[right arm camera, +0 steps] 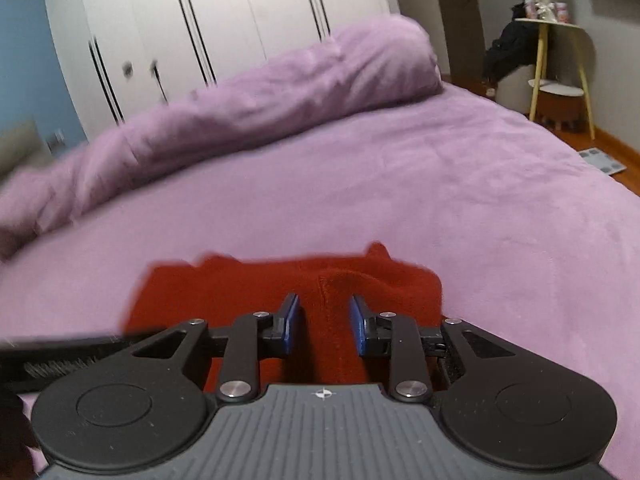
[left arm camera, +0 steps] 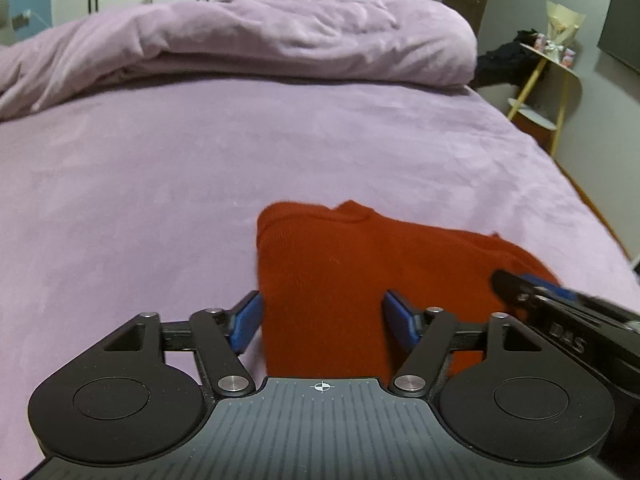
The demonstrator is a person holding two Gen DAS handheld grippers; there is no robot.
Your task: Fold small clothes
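Note:
A small rust-red knit garment lies folded on the purple bed sheet. My left gripper is open, its blue pads either side of the garment's near left part, just above it. My right gripper is open over the garment's right part, with a raised fold between its pads. The right gripper also shows at the right of the left wrist view, over the garment's right end. Neither gripper holds the cloth.
A rolled purple duvet lies across the far side of the bed. White wardrobes stand behind it. A yellow-legged side table with small items and dark clothing stands on the right past the bed's edge.

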